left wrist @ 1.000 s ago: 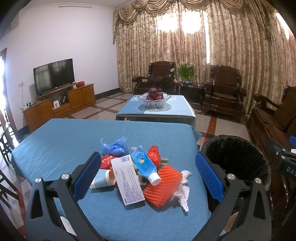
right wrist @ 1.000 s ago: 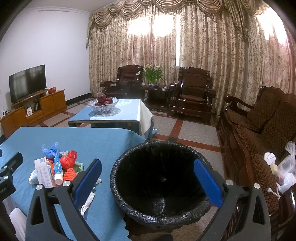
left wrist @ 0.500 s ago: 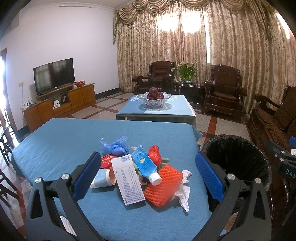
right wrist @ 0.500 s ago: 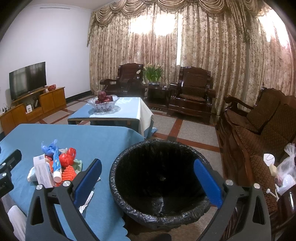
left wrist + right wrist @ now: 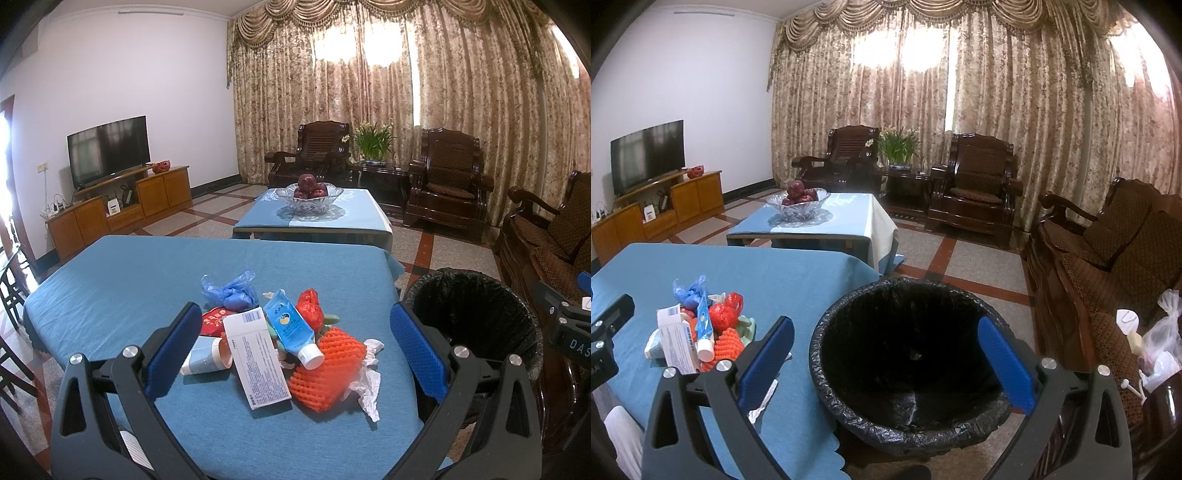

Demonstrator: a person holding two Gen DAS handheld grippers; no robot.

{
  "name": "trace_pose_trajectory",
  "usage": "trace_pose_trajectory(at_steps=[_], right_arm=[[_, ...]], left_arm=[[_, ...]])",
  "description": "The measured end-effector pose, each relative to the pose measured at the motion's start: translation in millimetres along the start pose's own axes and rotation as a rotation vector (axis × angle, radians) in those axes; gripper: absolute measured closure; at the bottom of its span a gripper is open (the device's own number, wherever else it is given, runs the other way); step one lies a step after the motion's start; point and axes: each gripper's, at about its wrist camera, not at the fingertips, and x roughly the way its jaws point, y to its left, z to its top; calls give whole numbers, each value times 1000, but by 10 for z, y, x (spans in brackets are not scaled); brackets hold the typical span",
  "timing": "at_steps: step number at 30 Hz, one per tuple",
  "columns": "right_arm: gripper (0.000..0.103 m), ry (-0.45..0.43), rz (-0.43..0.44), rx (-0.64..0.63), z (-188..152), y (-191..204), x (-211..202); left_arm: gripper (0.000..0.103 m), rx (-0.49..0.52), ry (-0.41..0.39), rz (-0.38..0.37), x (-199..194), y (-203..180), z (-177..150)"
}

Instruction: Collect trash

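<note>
We hover before the first pick: left gripper [image 5: 293, 345] and right gripper [image 5: 886, 354] jaws wide, empty. Next, grab the white box [image 5: 256, 360], drop in bin [image 5: 908, 354].

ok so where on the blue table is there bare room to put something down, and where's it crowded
The blue table is bare across its far half and left side, beyond the blue plastic bag. A smaller bare strip lies near the front edge, before the white box. It is crowded at the near right, from the orange foam net to the crumpled tissue.
</note>
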Motion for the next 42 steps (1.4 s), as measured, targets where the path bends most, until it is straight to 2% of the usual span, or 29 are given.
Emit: trace_pose_trajectory(at_steps=[18, 25, 32, 36, 37, 42], right_arm=[[6, 8, 17, -6, -27, 42, -8], [6, 52, 102, -32, -108, 375, 134], [22, 112, 221, -83, -334, 929, 467], [40, 178, 307, -73, -468, 1170, 726], [45, 193, 321, -78, -502, 1251, 802], [52, 253, 335, -132, -639, 1432, 1052]], left_arm=[[5, -1, 4, 2, 33, 35, -36], [5, -18, 28, 58, 253, 340, -200], [5, -11, 97, 125, 568, 770, -487], [5, 4, 113, 139, 654, 874, -542], [5, 3, 118, 137, 677, 903, -554], [6, -9, 139, 126, 776, 963, -613]])
